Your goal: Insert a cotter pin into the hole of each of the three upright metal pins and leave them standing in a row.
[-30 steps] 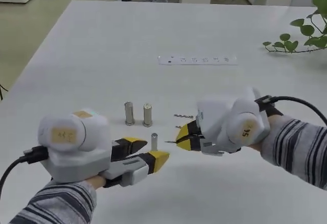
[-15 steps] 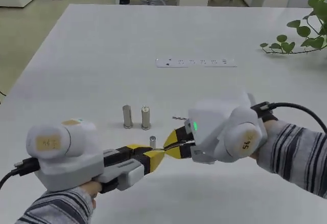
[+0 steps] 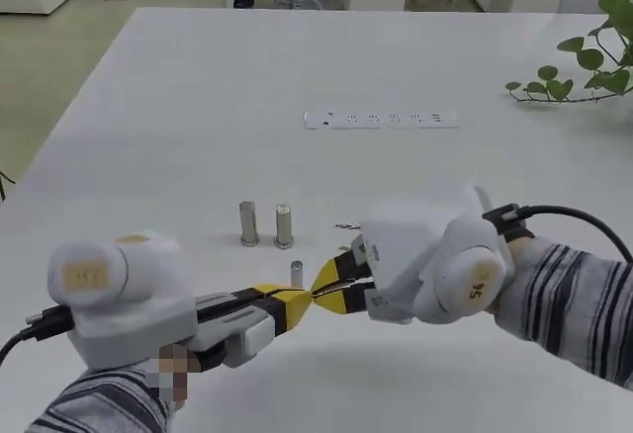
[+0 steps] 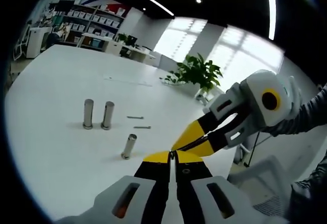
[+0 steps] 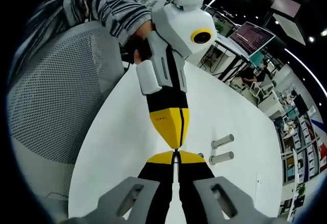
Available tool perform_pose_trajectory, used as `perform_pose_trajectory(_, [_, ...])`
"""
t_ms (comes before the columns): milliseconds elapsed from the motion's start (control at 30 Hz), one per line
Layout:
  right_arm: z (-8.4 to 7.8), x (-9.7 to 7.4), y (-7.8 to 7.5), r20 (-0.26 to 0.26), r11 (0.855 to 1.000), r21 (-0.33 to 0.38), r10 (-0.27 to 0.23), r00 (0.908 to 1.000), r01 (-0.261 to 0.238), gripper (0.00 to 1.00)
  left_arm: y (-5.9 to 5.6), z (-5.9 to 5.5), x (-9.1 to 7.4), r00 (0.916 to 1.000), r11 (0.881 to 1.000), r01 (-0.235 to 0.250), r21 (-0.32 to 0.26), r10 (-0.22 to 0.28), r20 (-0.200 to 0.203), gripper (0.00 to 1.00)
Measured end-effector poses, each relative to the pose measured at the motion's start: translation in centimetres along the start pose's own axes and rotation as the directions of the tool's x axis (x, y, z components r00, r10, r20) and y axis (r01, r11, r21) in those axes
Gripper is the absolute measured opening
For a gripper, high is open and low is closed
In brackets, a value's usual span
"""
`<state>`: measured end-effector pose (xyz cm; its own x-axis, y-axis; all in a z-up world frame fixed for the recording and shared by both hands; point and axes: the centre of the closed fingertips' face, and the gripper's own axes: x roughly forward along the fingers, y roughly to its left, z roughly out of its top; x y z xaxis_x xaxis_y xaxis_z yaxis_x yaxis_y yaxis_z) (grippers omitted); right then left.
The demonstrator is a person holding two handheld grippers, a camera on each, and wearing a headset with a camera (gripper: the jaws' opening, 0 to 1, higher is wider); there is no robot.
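Note:
Two metal pins (image 3: pixel 248 223) (image 3: pixel 284 225) stand upright side by side. A third metal pin (image 3: pixel 296 274) stands alone nearer me, just behind the gripper tips. My left gripper (image 3: pixel 300 302) and right gripper (image 3: pixel 326 289) meet tip to tip in front of it, both with jaws closed. A thin cotter pin (image 3: pixel 315 295) is pinched where the tips meet and is mostly hidden. In the left gripper view, the third pin (image 4: pixel 129 146) lies left of my left gripper (image 4: pixel 172 155). Two loose cotter pins (image 4: pixel 135 117) (image 4: pixel 142 127) rest on the table.
A white power strip (image 3: pixel 381 119) lies further back on the white table (image 3: pixel 148 136). A potted plant's leaves (image 3: pixel 579 72) reach in at the far right. A mesh chair (image 5: pixel 56 106) sits beside the table in the right gripper view.
My left gripper went from open to shut and moved up to the right gripper's tips. The right gripper brought its cotter pin left and nearer, in front of the third pin.

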<state>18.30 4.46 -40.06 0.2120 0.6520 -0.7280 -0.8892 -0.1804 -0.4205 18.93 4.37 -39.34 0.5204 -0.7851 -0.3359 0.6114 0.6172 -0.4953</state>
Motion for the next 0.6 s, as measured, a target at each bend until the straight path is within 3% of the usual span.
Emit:
perform_pose_trajectory(100, [0.03, -0.03, 0.04, 0.005, 1.000, 0.002, -0.002, 1.0000, 0.002, 0.00, -0.09, -0.02, -0.04, 0.9999, 1.000, 0.012, -0.019, -0.012, 0.000, 0.00])
perform_pose_trajectory(233, [0.14, -0.07, 0.06, 0.014, 1.000, 0.024, -0.003, 0.9999, 0.002, 0.00, -0.19, 0.01, -0.11, 0.9997, 1.000, 0.025, 0.000, -0.025, -0.003, 0.00])
perform_pose_trajectory(367, [0.01, -0.02, 0.00, 0.007, 0.999, 0.036, -0.003, 1.0000, 0.002, 0.00, -0.28, 0.03, -0.22, 0.9994, 0.997, 0.031, 0.074, -0.030, -0.018, 0.00])
perform_pose_trajectory(500, [-0.19, 0.03, 0.00, 0.003, 0.998, 0.057, 0.005, 1.0000, -0.005, 0.00, -0.46, -0.13, -0.37, 0.9979, 0.981, 0.048, 0.188, -0.038, -0.053, 0.00])
perform_pose_trajectory(600, [-0.34, 0.01, 0.06, -0.003, 0.998, 0.062, 0.009, 1.0000, -0.008, 0.00, -0.81, -0.22, -0.50, 0.9962, 0.969, 0.065, 0.239, -0.050, -0.071, 0.00])
